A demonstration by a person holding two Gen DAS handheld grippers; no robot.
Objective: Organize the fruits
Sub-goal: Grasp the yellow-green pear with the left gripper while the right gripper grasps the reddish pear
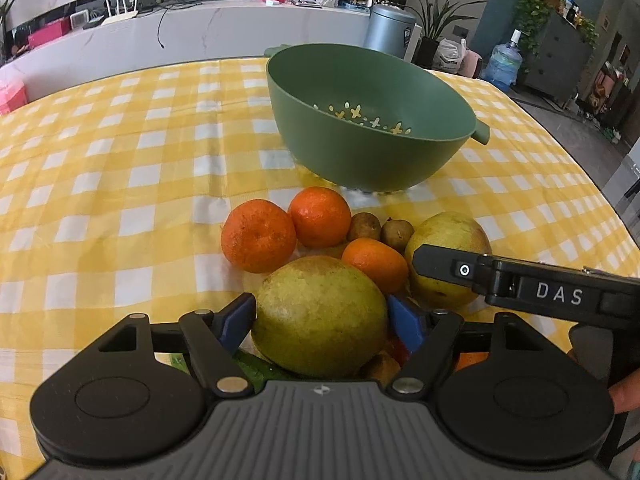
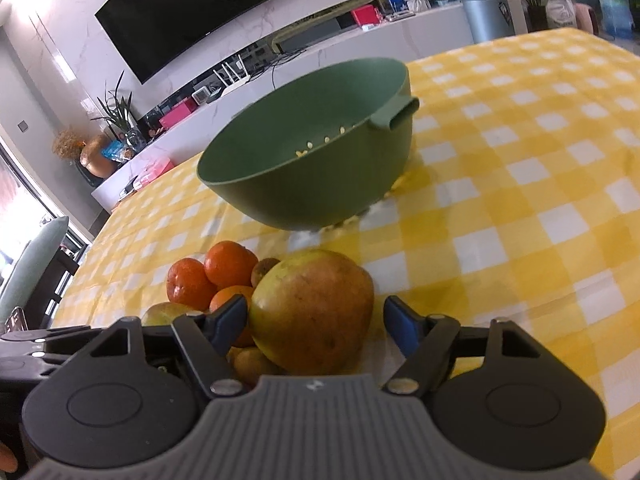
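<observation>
Left wrist view: left gripper (image 1: pixel 321 318) straddling a pear (image 1: pixel 320 316), jaws wide, nothing gripped; closing off-centre risks rolling it into the mandarins (image 1: pixel 259 236).

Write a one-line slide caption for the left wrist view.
Left gripper straddles a large yellow-green pear in a pile of oranges, an empty green plastic colander beyond on yellow checked cloth.

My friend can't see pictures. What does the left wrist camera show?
The left hand-held gripper has its blue fingers either side of a big yellow-green pear on a yellow checked tablecloth. Behind it lie oranges and an empty green colander.
</observation>
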